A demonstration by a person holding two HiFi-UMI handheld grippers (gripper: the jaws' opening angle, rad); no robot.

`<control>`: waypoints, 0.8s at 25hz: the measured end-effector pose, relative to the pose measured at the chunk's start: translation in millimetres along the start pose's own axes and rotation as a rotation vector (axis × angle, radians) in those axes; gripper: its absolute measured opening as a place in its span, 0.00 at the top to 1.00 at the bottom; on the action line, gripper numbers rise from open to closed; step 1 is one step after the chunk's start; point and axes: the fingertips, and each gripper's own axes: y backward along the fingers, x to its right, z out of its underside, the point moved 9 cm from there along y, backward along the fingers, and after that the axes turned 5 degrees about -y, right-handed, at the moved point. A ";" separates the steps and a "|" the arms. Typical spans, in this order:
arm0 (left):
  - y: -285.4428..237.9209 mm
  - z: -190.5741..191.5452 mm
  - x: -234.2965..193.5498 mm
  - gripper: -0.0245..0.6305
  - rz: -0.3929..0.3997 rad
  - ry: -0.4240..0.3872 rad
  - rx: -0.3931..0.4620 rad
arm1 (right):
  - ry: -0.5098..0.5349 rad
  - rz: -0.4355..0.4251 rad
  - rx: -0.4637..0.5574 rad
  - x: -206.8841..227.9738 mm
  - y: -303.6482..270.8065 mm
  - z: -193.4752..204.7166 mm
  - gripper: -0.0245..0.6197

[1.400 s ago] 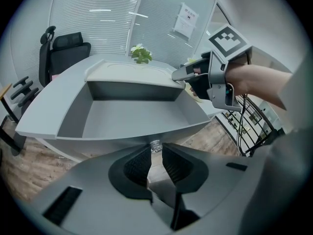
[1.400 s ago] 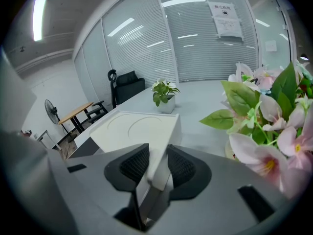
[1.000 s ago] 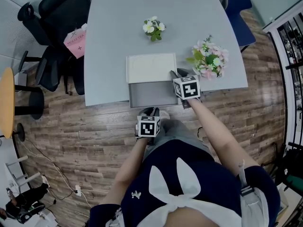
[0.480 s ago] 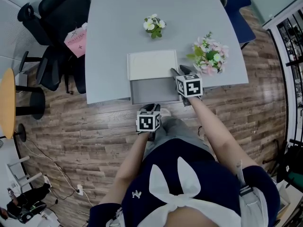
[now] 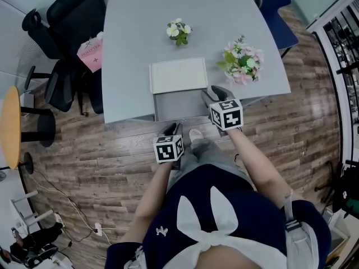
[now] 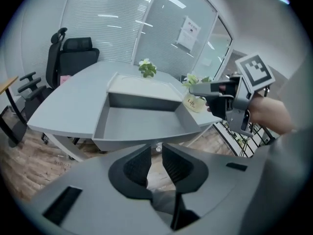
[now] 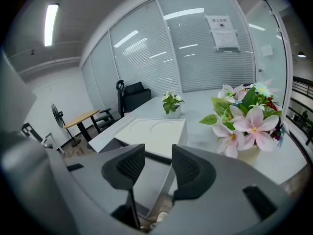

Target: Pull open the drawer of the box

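Drawer [image 5: 180,105] stands pulled out of the box [image 5: 178,75] toward me, overhanging the table [image 5: 134,27] edge. I judge the pull done.

Left gripper [image 5: 174,130] hangs just in front of the drawer's front, jaws a narrow gap, nothing between them.

Right gripper [image 5: 210,93] is near the box's front right corner. Its jaws have just been opening, now wide and empty, presumably letting go.

Count: one box, one drawer, two grippers, and two flower bunches, white [image 5: 178,31] beyond the box and pink [image 5: 241,63] right of it.

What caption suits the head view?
Shallow grey drawer pulled out of the flat white box on the grey table.
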 end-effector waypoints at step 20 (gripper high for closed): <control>78.1 -82.3 23.1 0.92 0.030 -0.091 0.337 | 0.087 -0.062 0.085 -56.5 90.9 -7.6 0.96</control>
